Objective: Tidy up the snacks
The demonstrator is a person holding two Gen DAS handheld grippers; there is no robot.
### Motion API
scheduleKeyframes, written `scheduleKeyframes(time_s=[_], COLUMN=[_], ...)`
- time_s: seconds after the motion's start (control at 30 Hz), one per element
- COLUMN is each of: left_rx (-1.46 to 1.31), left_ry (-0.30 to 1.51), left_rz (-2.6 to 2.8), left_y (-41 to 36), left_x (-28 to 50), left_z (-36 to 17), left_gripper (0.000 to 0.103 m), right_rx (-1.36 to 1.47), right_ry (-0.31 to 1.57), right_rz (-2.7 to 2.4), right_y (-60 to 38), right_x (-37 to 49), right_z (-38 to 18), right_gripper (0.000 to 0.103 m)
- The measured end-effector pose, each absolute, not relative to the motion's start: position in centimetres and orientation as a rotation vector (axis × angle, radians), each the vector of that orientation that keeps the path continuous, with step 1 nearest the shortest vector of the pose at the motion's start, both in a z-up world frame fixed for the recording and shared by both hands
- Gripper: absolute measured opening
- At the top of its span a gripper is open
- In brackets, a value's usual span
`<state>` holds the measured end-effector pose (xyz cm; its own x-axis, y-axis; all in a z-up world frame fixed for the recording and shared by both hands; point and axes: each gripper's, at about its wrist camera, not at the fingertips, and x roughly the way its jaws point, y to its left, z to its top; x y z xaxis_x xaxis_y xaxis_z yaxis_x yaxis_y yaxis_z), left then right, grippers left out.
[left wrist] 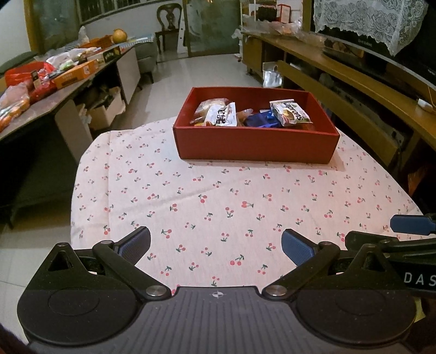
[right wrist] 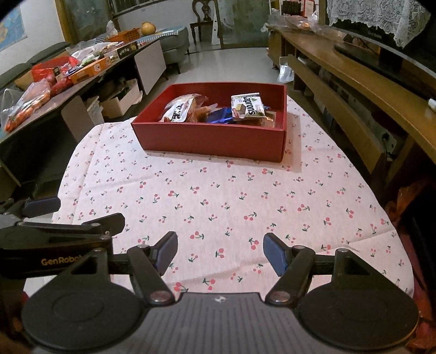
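Observation:
A red box (left wrist: 256,145) (right wrist: 209,141) stands at the far side of a table with a cherry-print cloth (left wrist: 218,201) (right wrist: 218,196). Inside lie several snack packets, among them a green and white wafer pack (left wrist: 290,112) (right wrist: 247,106), a white packet with black lettering (left wrist: 221,115) (right wrist: 178,110) and a blue wrapper (left wrist: 260,119) (right wrist: 218,115). My left gripper (left wrist: 216,245) hangs open over the near part of the cloth, nothing between its blue pads. My right gripper (right wrist: 219,252) is also open and empty, beside the left one.
A long side table (left wrist: 41,109) at the left carries more snack bags and boxes, an orange box (left wrist: 75,73) (right wrist: 91,68) among them. A wooden TV bench (left wrist: 354,89) (right wrist: 368,89) runs along the right. Tiled floor and a chair (left wrist: 169,19) lie beyond the box.

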<state>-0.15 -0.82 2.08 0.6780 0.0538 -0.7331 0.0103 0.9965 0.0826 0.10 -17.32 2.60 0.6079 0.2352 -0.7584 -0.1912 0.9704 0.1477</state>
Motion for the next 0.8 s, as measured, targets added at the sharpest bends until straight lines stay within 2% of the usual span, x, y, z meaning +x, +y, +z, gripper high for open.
scheduleKeyframes(time_s=[0.8], left_rx=[0.069], left_ry=[0.858], left_rz=[0.019], left_y=[-0.23], left_x=[-0.53], left_z=[1.63], left_gripper=[0.103], right_rx=[0.053], right_ry=[0.906], right_rz=[0.251], right_y=[-17.04], right_x=[-0.05], right_z=[2.12], right_gripper=[0.082])
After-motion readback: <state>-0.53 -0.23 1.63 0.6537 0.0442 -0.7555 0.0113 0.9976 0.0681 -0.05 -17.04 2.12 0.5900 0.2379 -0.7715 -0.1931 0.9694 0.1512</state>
